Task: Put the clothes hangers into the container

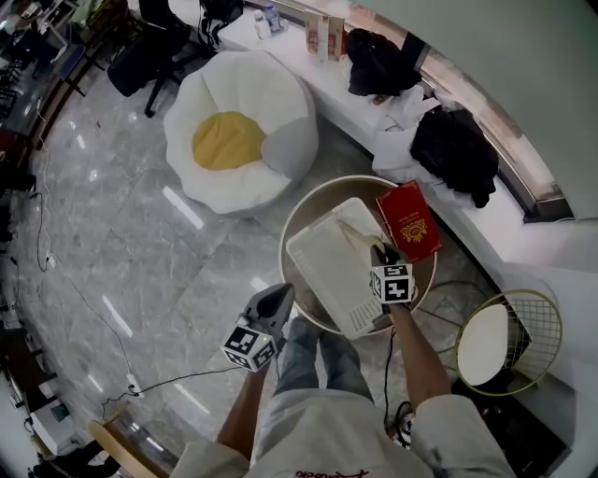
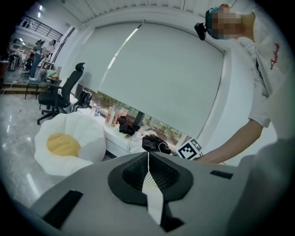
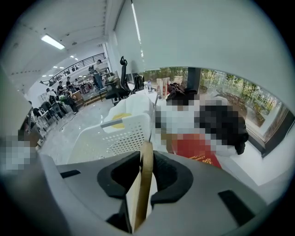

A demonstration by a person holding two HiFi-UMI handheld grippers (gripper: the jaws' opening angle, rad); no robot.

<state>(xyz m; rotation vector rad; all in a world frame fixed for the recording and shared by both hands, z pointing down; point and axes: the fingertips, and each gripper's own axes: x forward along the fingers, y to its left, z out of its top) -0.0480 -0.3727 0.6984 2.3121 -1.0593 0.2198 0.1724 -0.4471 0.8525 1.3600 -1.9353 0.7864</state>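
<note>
Right gripper (image 1: 378,250): jaws opening, pads against the wooden clothes hanger (image 3: 144,184) between them, above the white perforated basket (image 1: 327,271) at the round table's (image 1: 295,217) centre. Left gripper (image 1: 278,297): jaws together, empty, beyond the table's near edge.

Site: open-plan office hall with a lounge corner. Evidence: polished pale stone floor (image 1: 112,215); black swivel office chair (image 1: 140,56); people (image 3: 60,94) seated in groups at the far end under strip ceiling lights (image 3: 51,41), with a railed upper gallery (image 3: 85,62) behind them. Lounge side: egg-shaped beanbag (image 1: 238,131); long white window ledge (image 1: 341,98) carrying bottles (image 1: 263,21); large roller blind (image 2: 156,73) drawn down; loose cables (image 1: 42,238) trailing over the floor.
</note>
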